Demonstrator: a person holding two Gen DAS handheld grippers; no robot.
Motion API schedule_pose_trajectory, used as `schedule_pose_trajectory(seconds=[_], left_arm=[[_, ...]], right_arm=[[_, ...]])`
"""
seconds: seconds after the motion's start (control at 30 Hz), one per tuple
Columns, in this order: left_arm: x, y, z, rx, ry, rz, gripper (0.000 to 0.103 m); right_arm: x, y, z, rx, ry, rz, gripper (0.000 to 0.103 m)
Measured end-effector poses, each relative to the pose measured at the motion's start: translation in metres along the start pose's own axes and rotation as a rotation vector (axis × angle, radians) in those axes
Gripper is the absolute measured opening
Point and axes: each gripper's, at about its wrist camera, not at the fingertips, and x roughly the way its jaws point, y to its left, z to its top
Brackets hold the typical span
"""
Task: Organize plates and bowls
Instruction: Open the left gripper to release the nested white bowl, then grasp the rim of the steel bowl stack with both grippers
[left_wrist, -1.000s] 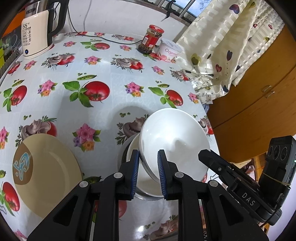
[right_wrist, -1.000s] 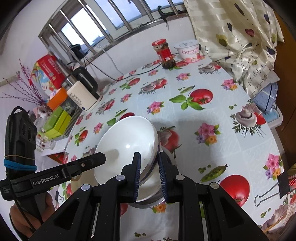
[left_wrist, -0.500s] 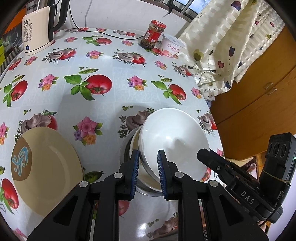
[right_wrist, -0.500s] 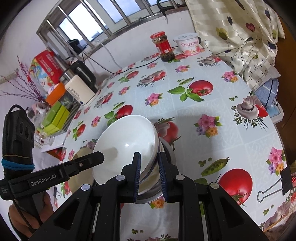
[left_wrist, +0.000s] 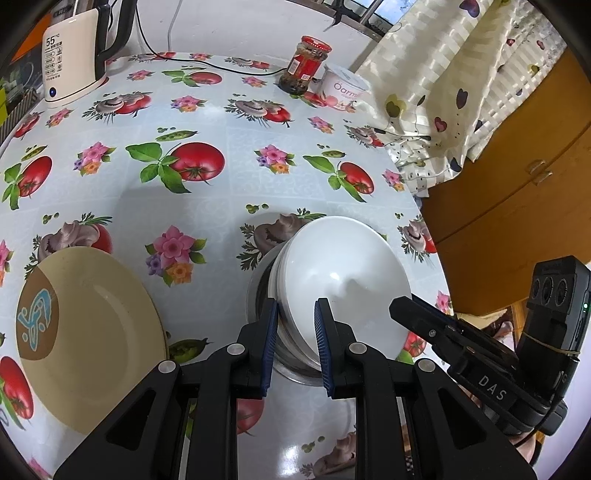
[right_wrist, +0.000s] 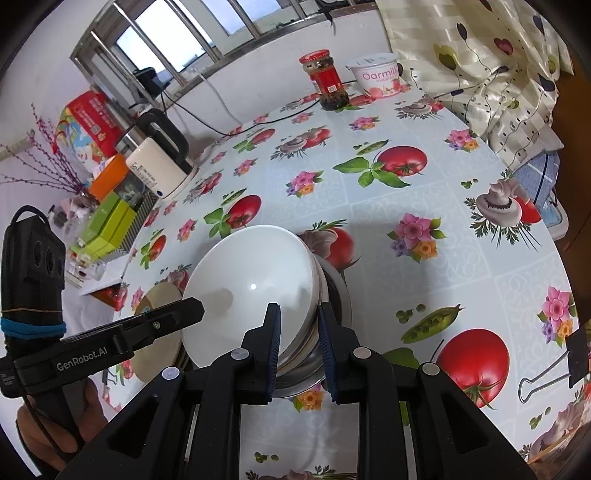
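A: Start with the worktop (left_wrist: 229, 206). The slick floral cover runs close to the edge on the right, and the stack sits not far from that edge. A sideways shove could send it sliding.

B: The tan plate (left_wrist: 88, 332) lies flat to the left, apart from the stack. It looks safe, unless the left arm swings across it.

A: Then the stack itself: a white bowl (left_wrist: 343, 284) tilted on its rim, resting in a steel bowl (right_wrist: 334, 295). It seems only half seated. Let go unevenly and it may tip out or clatter down.

B: The left hand-held gripper (left_wrist: 295, 343) is clamped on the white bowl's near rim. The right hand-held gripper (right_wrist: 299, 343) straddles the opposite rim, and its pads seem pressed on both bowls' rims together.

A: That is my worry. Lift now and the steel bowl may come up too, then drop.

B: And glazed rims are slippery under narrow pads.
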Motion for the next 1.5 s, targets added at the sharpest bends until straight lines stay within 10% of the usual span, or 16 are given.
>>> schedule_pose_trajectory(seconds=[1.5], left_arm=[[-0.021,0.013,-0.001,0.036,-0.178,-0.050,0.021]], right_arm=[[-0.015,-0.015,0.009,-0.007,-0.048,0.015,0.025]])
